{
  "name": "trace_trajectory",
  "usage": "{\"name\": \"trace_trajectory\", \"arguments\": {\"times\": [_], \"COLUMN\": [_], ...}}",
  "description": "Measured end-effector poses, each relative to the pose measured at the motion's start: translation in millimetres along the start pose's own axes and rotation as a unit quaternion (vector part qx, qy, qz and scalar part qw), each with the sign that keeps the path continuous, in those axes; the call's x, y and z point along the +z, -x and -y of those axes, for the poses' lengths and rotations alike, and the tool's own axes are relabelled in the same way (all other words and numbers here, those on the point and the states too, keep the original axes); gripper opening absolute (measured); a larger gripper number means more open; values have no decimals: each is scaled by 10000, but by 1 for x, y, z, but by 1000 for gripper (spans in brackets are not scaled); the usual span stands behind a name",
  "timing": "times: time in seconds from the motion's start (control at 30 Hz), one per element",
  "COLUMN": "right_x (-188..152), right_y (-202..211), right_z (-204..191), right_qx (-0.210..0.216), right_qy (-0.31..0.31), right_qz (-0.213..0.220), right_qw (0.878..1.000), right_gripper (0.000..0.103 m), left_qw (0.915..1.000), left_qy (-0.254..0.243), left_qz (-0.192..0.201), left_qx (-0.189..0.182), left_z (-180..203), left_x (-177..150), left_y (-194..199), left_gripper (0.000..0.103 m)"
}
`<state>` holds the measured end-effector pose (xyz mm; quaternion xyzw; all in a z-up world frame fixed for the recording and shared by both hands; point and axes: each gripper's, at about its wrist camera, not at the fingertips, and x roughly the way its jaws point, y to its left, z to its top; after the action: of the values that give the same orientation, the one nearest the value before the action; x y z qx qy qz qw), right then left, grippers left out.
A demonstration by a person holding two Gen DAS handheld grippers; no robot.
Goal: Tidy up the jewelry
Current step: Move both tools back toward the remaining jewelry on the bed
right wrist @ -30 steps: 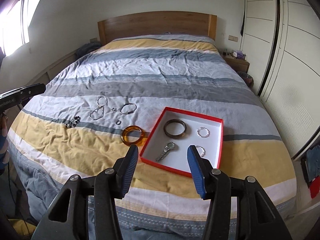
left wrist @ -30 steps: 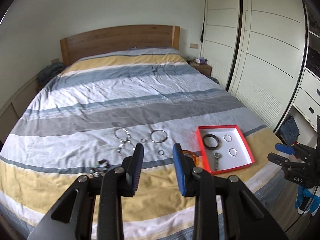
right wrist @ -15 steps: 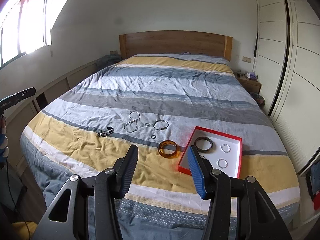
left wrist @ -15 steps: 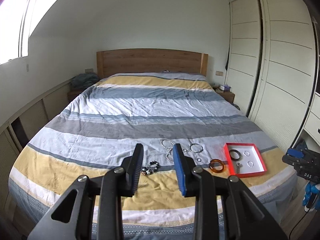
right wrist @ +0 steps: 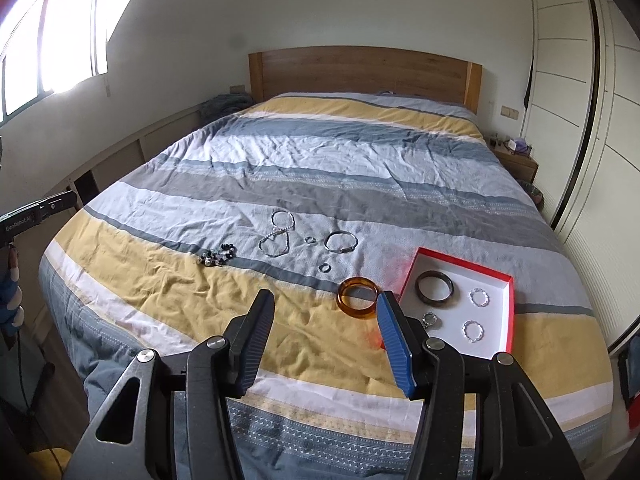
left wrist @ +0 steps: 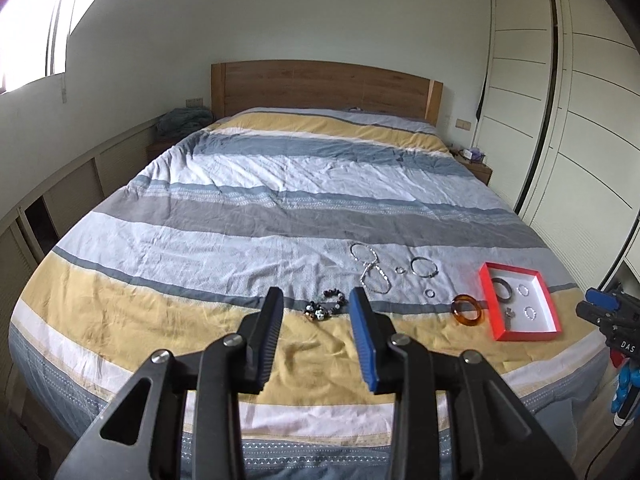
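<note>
A red tray [right wrist: 464, 264] with a white floor lies on the striped bed and holds a dark bangle [right wrist: 434, 286], a watch [right wrist: 429, 319] and two small bead bracelets. An amber bangle [right wrist: 359, 295] lies just left of it. Farther left lie a silver bangle [right wrist: 340, 241], two rings, a silver chain [right wrist: 278, 236] and a dark bead bracelet [left wrist: 326, 305]. My right gripper [right wrist: 325, 298] hangs open and empty short of the amber bangle. The jaws of my left gripper [left wrist: 316, 294] are opening with nothing between them, held back from the bead bracelet.
The bed [left wrist: 280, 184] has a wooden headboard [left wrist: 324, 84] at the far end. White wardrobe doors [left wrist: 580, 120] line the right side and low cabinets [left wrist: 72, 200] the left wall. A gloved hand [right wrist: 10, 296] shows at the left edge.
Both grippers have drawn back from the bed, so the jewelry looks smaller and farther away. The left view has swung left, shifting the tray toward the right edge. The left jaws stand slightly wider.
</note>
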<state>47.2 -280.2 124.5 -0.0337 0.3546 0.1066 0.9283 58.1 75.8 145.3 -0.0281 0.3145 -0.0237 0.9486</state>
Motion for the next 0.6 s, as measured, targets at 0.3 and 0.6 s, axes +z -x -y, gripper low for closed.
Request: {"name": "trace_trajectory", "arguments": {"times": [0.3,0.6], "right_x": [-11,-24], "right_y": [-76,-139], "right_z": [10,10], "right_qx": [-1,122], "right_qy": [-175,-245], "right_qz": [-451,-738], "right_qw": [9988,9969], "right_gripper": [53,53], "left_qw": [9982,9939], "left_qy": [213,420], "left_qz": [-529,-962], "left_qx": [193,344], "left_z": [-12,-23], "left_x": [-20,-39], "left_y": [-82,-145], "left_gripper": [32,32]}}
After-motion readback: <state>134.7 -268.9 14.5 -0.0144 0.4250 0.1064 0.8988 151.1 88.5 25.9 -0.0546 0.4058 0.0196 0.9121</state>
